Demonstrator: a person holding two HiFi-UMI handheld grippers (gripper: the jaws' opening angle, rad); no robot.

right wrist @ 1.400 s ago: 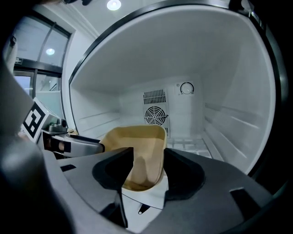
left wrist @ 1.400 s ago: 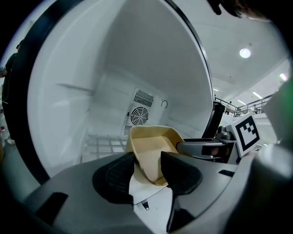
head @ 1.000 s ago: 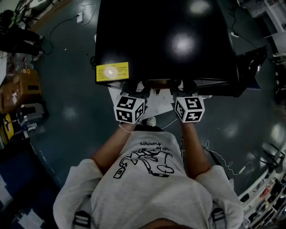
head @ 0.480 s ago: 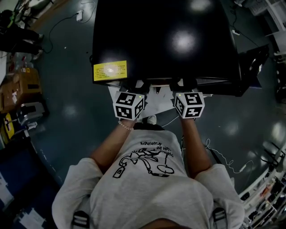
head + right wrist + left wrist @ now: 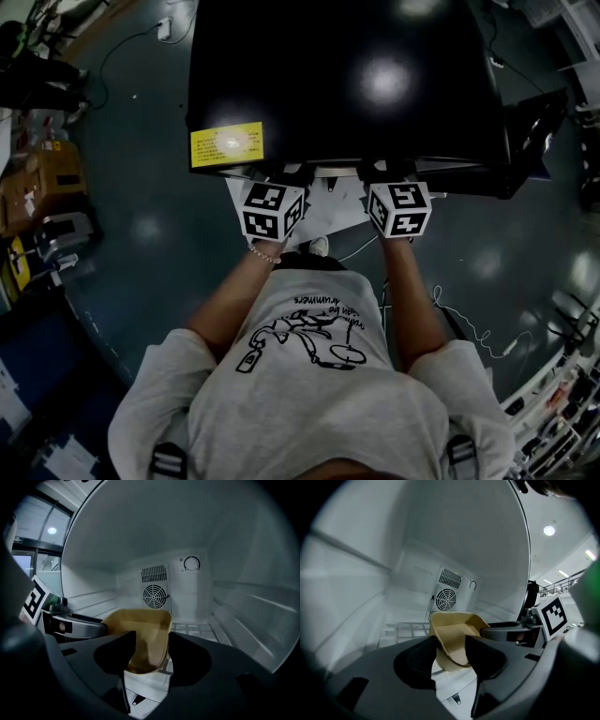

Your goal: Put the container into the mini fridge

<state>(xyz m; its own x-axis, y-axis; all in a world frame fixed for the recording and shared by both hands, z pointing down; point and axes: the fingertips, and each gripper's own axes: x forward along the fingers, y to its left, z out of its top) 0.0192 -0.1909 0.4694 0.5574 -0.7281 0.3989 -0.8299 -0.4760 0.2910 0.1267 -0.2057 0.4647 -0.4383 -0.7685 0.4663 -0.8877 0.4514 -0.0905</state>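
"Two grippers are in use. State the pose of each hand," says the inspector.

"Both forearms reach straight forward from the torso, side by side and near parallel: left forearm (image 5: 234,291), right forearm (image 5: 403,300). Each ends at a marker cube. The left marker cube (image 5: 272,208) and the right marker cube (image 5: 399,208) sit at the front edge of the mini fridge (image 5: 347,84), under its black top. Its door (image 5: 534,127) stands open at the right. Both grippers point forward and somewhat downward into the cavity. In the head view the top panel hides the jaws."

"Jaw state?"

"Left gripper (image 5: 452,640): jaws wide apart. The near left corner of the container (image 5: 454,623) lies in the gap. The left jaw sits beside the outer face of the wall and the right jaw overlaps the interior. No clamp on the wall is evident. Right gripper (image 5: 152,637): same wide setting, mirrored. The container's right wall lies just beside the right jaw, and the left jaw overlaps the interior."

"Container location?"

"Inside the mini fridge, between the two grippers. It is a tan open tray, in front of the fan grille (image 5: 155,595) on the back wall, with the wire shelf (image 5: 401,631) behind it. The jaws mask what its base rests on."
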